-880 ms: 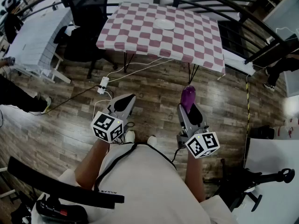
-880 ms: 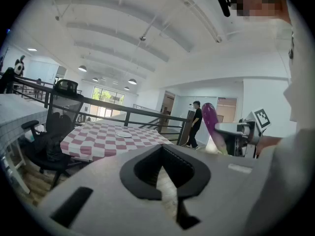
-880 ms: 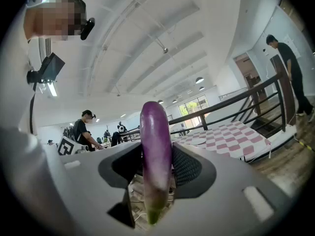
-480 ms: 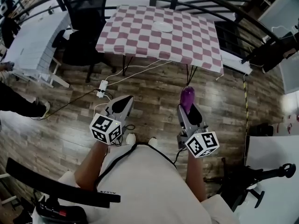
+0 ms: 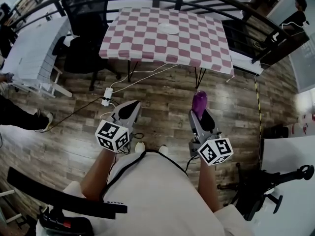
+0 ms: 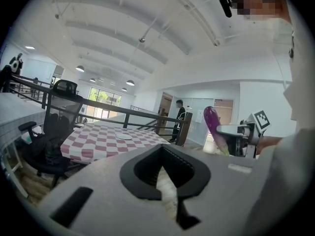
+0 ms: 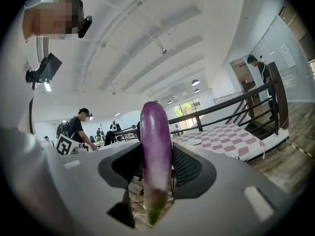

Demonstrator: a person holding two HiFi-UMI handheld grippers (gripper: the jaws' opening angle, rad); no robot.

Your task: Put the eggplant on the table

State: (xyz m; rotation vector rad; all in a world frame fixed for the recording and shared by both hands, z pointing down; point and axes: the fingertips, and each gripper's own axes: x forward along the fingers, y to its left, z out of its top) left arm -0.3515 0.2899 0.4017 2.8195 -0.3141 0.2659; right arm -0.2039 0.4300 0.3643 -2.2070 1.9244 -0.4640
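Both forearms reach toward the table (image 5: 147, 38); the left gripper (image 5: 129, 106) is closed and empty, and the right gripper (image 5: 201, 115) clamps the eggplant (image 5: 199, 101).

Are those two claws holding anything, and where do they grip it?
The right gripper holds the eggplant toward its green stem end; the left gripper is shut and empty.

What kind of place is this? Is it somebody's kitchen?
Probably not a kitchen. It looks like a big open office or workshop: there's a black office chair, a white desk and a black railing behind the checkered table.
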